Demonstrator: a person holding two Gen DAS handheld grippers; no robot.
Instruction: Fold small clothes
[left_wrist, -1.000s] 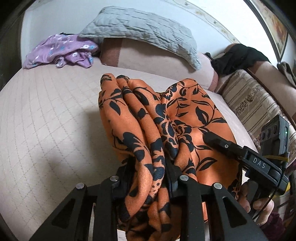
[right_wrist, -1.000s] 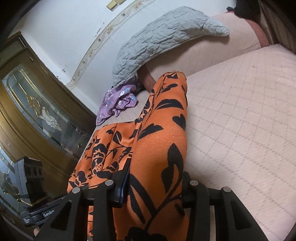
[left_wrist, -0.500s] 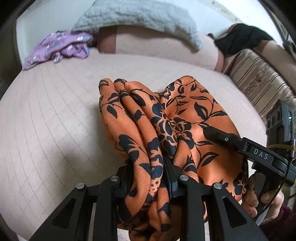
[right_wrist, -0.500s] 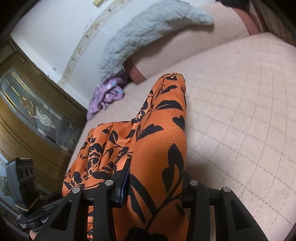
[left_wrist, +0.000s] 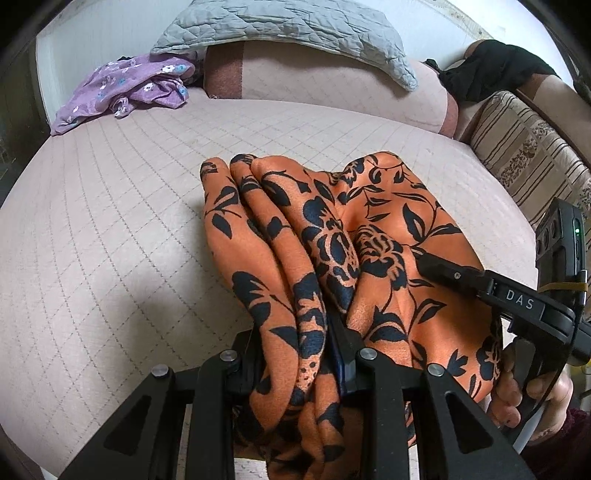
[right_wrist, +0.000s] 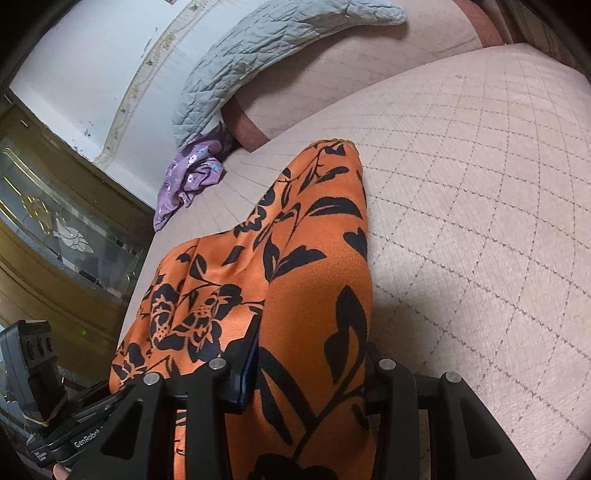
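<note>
Quilted bed — orange garment, black floral print, bunched in folds.

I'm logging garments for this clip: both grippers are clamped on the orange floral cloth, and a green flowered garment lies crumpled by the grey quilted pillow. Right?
Not quite. The crumpled garment by the grey quilted pillow is purple, as the left wrist view shows. Both the left gripper and right gripper are clamped on the orange floral cloth.

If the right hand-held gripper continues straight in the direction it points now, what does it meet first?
The right hand-held gripper is already shut on the orange cloth, which drapes ahead of it. Beyond that fold it would probably meet the pink bed cover; depth is unclear.
</note>
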